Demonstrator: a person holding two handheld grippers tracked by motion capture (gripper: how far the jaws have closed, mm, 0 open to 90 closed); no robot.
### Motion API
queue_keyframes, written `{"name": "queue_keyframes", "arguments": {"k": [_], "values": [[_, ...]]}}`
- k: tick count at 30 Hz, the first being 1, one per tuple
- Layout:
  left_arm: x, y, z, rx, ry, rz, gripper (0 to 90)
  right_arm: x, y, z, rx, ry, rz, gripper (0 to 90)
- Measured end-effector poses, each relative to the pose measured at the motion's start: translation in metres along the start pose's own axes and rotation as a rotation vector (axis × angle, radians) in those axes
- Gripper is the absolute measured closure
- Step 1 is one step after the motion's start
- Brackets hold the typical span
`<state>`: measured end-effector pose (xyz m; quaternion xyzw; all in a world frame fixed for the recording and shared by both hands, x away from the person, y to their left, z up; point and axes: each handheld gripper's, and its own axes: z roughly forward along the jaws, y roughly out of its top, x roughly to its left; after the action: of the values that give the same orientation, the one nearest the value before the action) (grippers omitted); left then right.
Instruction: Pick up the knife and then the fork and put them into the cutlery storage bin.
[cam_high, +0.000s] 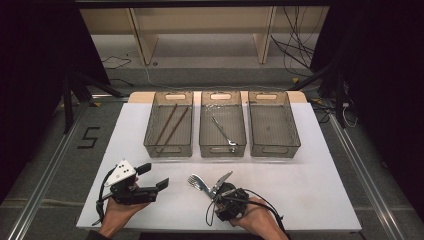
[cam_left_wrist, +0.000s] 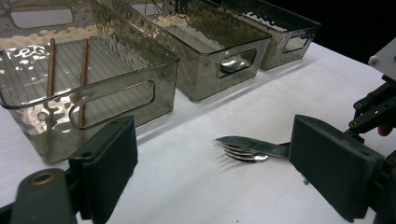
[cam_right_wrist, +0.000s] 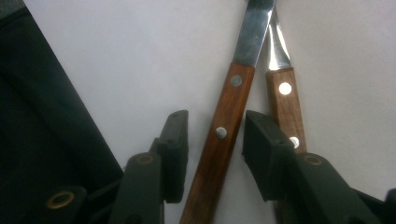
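1. Two wood-handled pieces, a knife (cam_right_wrist: 236, 93) and a fork (cam_right_wrist: 284, 100), lie crossed on the white table (cam_high: 310, 190), well in front of the middle bin (cam_high: 222, 125).
2. Right gripper (cam_right_wrist: 212, 140) has its jaws astride the knife's handle; they stand partly closed, one pad near the wood, the other with a gap, so nothing is pinched yet as far as I can see.
3. Left gripper (cam_left_wrist: 210, 172) hangs open and empty, to the left of the knife, pointing toward it.
4. I judge the step in hand to be the grasp on the knife, for sorting into a bin.
5. Next move calls for closing squarely on that one handle without catching the fork's handle, which lies just beside and partly under the right pad.
6. Knife handle is brown wood with bright rivets; its steel blade crosses over the fork's tines (cam_left_wrist: 243, 153).
7. Left of the middle bin, another bin holds two brown sticks (cam_high: 170, 125); the middle one holds a metal utensil (cam_high: 222, 131).
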<state>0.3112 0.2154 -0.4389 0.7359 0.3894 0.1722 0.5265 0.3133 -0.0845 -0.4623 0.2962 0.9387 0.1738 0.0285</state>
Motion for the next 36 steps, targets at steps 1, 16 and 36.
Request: {"name": "queue_keyframes", "arguments": {"k": [1,16,36], "values": [[0.0,0.0,0.0,-0.001,0.0,0.0,14.9,0.0,0.0,0.001,0.004,-0.006,-0.005,63.4],[-0.001,0.0,0.001,0.007,-0.007,0.007,14.9,0.003,0.009,0.002,0.053,-0.04,-0.014,68.1],[-0.002,0.0,0.001,0.004,-0.008,0.009,14.9,0.0,0.016,0.004,0.093,-0.04,0.02,74.0]]}}
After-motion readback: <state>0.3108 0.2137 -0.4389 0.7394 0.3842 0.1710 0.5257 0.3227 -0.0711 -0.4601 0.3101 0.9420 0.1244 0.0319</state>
